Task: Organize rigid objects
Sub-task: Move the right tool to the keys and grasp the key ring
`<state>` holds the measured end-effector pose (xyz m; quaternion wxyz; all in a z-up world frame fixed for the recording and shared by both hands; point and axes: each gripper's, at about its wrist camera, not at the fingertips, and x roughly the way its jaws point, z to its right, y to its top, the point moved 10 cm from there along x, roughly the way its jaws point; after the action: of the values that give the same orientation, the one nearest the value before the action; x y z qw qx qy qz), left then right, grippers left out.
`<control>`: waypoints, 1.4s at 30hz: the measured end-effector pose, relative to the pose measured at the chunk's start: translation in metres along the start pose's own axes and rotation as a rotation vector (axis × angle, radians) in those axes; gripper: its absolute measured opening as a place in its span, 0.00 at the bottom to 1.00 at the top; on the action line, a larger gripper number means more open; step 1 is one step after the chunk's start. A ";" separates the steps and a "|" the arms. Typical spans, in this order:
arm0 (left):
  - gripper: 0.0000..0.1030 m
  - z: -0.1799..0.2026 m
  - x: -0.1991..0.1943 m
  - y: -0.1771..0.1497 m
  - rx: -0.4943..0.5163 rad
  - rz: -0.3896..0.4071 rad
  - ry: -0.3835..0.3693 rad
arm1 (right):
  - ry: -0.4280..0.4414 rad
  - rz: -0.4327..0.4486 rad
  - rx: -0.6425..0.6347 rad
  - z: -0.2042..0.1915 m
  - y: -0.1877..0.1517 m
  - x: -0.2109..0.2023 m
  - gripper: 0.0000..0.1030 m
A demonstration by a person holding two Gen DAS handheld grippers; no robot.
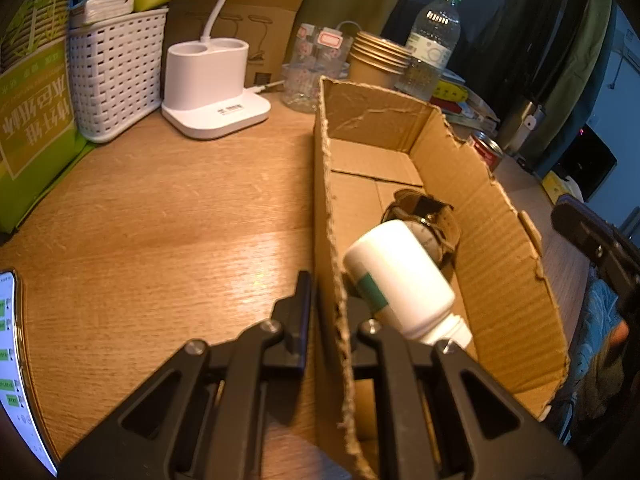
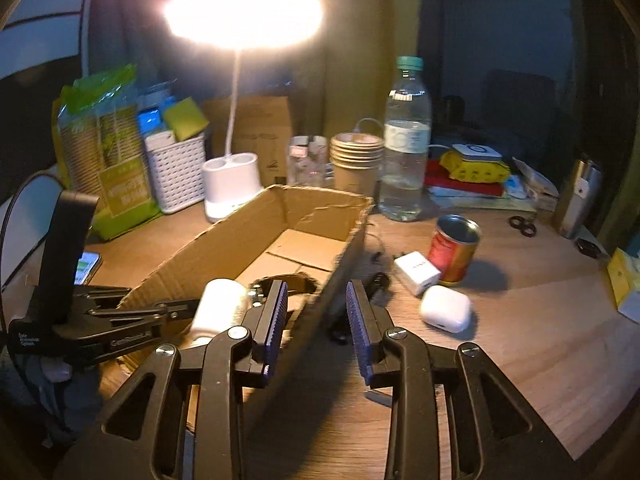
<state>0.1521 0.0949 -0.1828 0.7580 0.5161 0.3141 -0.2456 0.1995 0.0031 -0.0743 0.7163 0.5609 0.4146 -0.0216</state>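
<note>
Bottle point(image 1: 400, 276), white with a green label band, lay tilted inside the cardboard box point(image 1: 496, 216) in the left wrist view, its long axis running from the flat base, raised toward the box's far end, down to the neck near the camera. A wristwatch point(image 1: 424, 220) lay on the box floor just beyond the bottle's base. The left gripper point(image 1: 330, 316) straddled the box's torn left wall, one of its fingers point(image 1: 302, 312) outside over the wooden surface point(image 1: 160, 216) and the other inside, against the bottle; whether they pinched the wall or the bottle could not be told. Beyond the box stood a white lamp base point(image 1: 212, 88), a white basket point(image 1: 116, 76), stacked paper cups point(image 1: 378, 60) and a water bottle point(image 1: 432, 40). A phone point(image 1: 12, 360) lay well left of the box.

From the right wrist view, the right gripper point(image 2: 316, 320) was spread open astride the box's point(image 2: 224, 240) right wall, holding nothing. Inside the box lay the bottle point(image 2: 220, 308), the left gripper point(image 2: 152, 316) beside it. Right of the box sat a red can point(image 2: 454, 248), a white charger point(image 2: 416, 272) and a white earbud case point(image 2: 446, 308), close together.
</note>
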 end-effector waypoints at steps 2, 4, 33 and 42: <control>0.09 0.000 0.000 0.000 -0.001 0.000 0.000 | -0.009 -0.001 0.019 0.009 -0.002 0.000 0.33; 0.09 0.000 0.000 0.000 0.000 0.000 0.000 | -0.024 -0.009 0.027 0.016 -0.005 0.002 0.33; 0.09 0.000 0.000 0.000 -0.001 0.000 0.000 | -0.170 -0.157 0.154 0.083 -0.075 0.027 0.56; 0.09 0.000 0.000 0.000 0.000 0.000 0.000 | -0.196 -0.184 0.128 0.082 -0.079 0.033 0.56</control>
<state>0.1520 0.0947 -0.1827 0.7580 0.5160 0.3144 -0.2457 0.2285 -0.0792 -0.1550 0.7110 0.5603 0.3901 -0.1685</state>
